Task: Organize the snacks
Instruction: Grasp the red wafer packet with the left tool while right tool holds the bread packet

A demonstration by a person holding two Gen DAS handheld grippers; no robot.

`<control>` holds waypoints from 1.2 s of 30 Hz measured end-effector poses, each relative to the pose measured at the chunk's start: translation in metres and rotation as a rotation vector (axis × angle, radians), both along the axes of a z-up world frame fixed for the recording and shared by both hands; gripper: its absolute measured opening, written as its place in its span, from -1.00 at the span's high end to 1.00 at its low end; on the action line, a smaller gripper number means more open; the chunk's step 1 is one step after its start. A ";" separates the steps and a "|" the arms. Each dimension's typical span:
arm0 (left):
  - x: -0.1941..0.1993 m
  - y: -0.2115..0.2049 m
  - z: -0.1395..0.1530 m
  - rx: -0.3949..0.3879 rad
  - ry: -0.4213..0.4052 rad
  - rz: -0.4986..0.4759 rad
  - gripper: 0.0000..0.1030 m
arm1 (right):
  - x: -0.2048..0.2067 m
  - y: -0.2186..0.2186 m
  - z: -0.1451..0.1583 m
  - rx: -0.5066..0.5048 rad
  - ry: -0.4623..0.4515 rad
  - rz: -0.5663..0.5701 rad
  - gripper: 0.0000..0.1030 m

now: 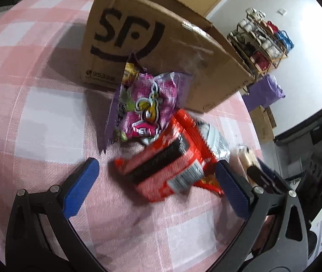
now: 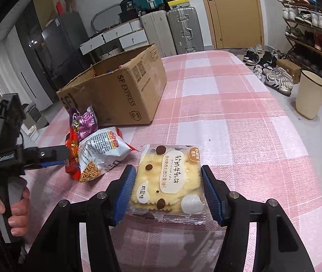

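Note:
My right gripper (image 2: 168, 190) is shut on a clear packet of yellow biscuits (image 2: 167, 176), its blue pads pressing on both sides. To its left lie a white noodle-snack bag (image 2: 102, 151), a red bag (image 2: 71, 149) and a purple bag (image 2: 84, 122). An open cardboard box (image 2: 115, 95) stands behind them. My left gripper (image 1: 158, 176) is open just above the cloth. The red bag (image 1: 165, 170) lies between and ahead of its fingers, untouched. The purple bag (image 1: 145, 104) leans against the box (image 1: 161, 45). A hand holds the left gripper (image 2: 56, 157) beside the red bag.
The table wears a pink checked cloth (image 2: 229, 113), with bare cloth to the right of the box. Off the table's right edge are a cream bucket (image 2: 310, 95), loose shoes (image 2: 274, 77) and a shoe rack (image 2: 308, 27). Suitcases (image 2: 172, 29) stand at the back.

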State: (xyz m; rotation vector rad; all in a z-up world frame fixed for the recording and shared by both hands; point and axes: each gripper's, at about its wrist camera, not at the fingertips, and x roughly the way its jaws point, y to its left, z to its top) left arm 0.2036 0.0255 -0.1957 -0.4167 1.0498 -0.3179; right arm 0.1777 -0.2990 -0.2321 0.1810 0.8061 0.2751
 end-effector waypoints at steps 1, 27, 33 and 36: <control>0.004 -0.002 -0.001 -0.003 0.004 0.000 -0.88 | 0.000 -0.001 0.000 0.004 0.001 -0.001 -0.14; -0.014 -0.018 0.022 0.132 -0.114 -0.022 0.16 | -0.016 0.003 0.034 0.022 -0.089 0.003 -0.14; -0.015 -0.025 0.047 0.160 -0.172 -0.035 0.15 | -0.018 0.012 0.059 0.034 -0.131 0.028 -0.14; -0.019 -0.021 0.058 0.170 -0.195 -0.037 0.15 | -0.017 0.017 0.074 0.048 -0.155 0.048 -0.14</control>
